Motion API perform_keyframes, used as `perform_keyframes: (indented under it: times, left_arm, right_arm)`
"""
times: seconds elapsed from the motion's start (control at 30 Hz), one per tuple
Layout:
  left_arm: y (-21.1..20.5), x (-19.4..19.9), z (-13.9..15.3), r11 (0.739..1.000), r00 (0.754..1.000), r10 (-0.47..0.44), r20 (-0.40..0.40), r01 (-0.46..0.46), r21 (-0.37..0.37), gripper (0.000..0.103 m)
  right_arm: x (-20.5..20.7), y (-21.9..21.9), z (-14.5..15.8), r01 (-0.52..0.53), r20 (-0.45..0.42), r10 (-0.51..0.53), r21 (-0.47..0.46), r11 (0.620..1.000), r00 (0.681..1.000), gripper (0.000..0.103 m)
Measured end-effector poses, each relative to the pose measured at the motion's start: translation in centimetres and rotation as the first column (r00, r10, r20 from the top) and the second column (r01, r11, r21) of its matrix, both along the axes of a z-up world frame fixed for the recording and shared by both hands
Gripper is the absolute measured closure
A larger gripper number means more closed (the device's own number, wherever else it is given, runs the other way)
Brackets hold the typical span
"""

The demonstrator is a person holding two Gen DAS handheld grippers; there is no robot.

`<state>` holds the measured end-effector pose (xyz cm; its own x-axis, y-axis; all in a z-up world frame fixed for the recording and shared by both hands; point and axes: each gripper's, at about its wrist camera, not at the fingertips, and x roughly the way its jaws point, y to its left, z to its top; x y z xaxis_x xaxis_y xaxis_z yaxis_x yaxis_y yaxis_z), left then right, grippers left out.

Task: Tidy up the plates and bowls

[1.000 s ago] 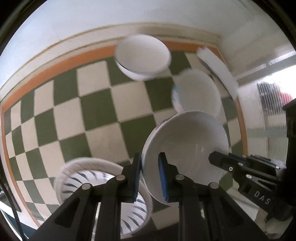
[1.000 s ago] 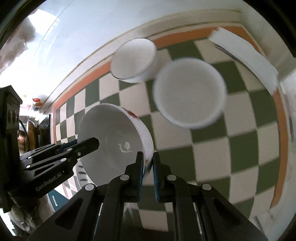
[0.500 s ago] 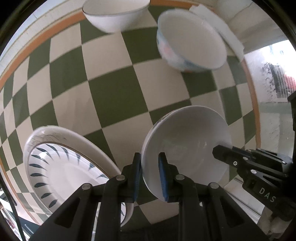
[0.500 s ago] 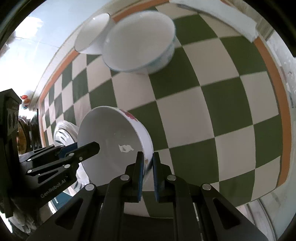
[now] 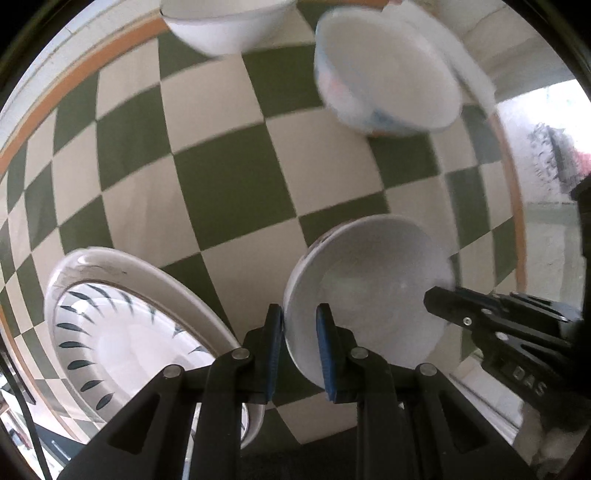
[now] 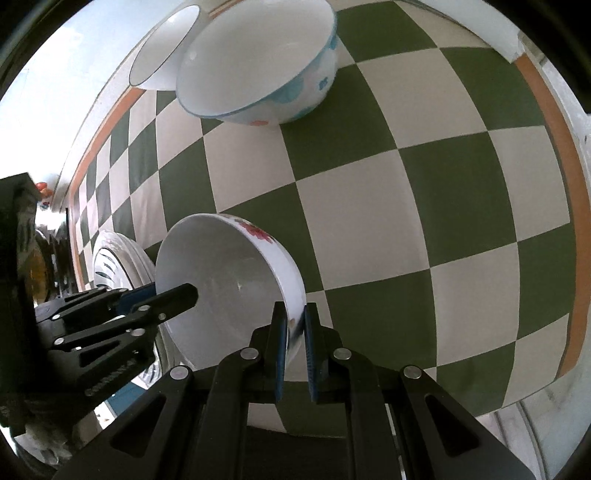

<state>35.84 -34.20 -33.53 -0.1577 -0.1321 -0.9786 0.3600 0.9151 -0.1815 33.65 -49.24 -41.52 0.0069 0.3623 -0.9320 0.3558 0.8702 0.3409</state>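
A white bowl with red flowers [image 5: 369, 295] [image 6: 221, 266] hangs tilted just above the green-and-white checked table, held by two opposite sides of its rim. My left gripper [image 5: 299, 314] is shut on the bowl's left rim; its tip also shows in the right wrist view [image 6: 184, 293]. My right gripper [image 6: 295, 310] grips the right rim. Its jaws are opening slightly, with the rim still between the blue pads and touching them. Both grippers point steeply down.
A stack of plates with a dark leaf pattern [image 5: 129, 325] [image 6: 107, 258] lies just left of the held bowl. Farther back stand a blue-patterned bowl [image 5: 388, 74] [image 6: 258, 62] and a plain white bowl [image 5: 225, 22] [image 6: 162, 51]. The checked cloth [image 6: 406, 184] has an orange border.
Both grippers have come down toward the table with the flowered bowl between them. The far bowls and the leaf-pattern plates now look larger and nearer.
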Motion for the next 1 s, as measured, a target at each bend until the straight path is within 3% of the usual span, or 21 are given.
perform_keyframes:
  times: [0.13,0.2,0.27,0.33,0.5,0.8,0.9,0.97,1.0]
  left_arm:
    - [0.5,1.4,4.0,0.997,0.998,0.036,0.044,-0.033,-0.069,0.084]
    - [0.3,2.9,5.9,0.993,0.995,0.074,0.073,-0.066,-0.1,0.076]
    - [-0.2,4.3,6.8,0.987,0.992,0.097,0.082,-0.086,-0.136,0.075]
    - [-0.6,6.4,7.0,0.985,0.988,0.119,0.094,-0.106,-0.14,0.075]
    - [-1.9,9.8,5.1,0.983,0.986,0.144,0.078,-0.134,-0.125,0.075]
    - [-4.5,12.6,-0.6,0.995,0.996,0.085,0.017,-0.084,-0.056,0.075]
    - [-5.1,12.9,-1.7,0.995,0.997,0.074,0.019,-0.072,-0.065,0.078]
    - [-5.4,13.0,-2.2,0.996,0.998,0.067,0.017,-0.066,-0.068,0.083]
    - [-5.5,13.0,-2.4,0.995,0.998,0.066,0.011,-0.065,-0.069,0.083]
  right_arm:
    - [0.0,-1.6,2.8,0.036,0.056,-0.037,0.035,0.999,0.998,0.086]
    - [0.3,-2.5,4.5,0.052,0.09,-0.054,0.027,0.998,0.994,0.071]
    - [0.8,-3.7,6.6,0.08,0.143,-0.085,0.038,0.996,0.986,0.05]
    - [1.9,-4.8,8.2,0.097,0.185,-0.104,0.045,0.994,0.977,0.045]
    - [5.3,-7.6,9.2,0.149,0.234,-0.146,0.008,0.989,0.961,0.045]
    - [9.9,-9.7,3.7,0.186,0.153,-0.188,0.022,0.982,0.97,0.045]
    - [10.9,-9.7,2.3,0.188,0.136,-0.191,0.038,0.981,0.972,0.063]
    - [11.4,-9.5,1.5,0.181,0.119,-0.185,0.04,0.983,0.975,0.085]
    - [11.5,-9.4,1.2,0.186,0.121,-0.191,0.051,0.981,0.974,0.088]
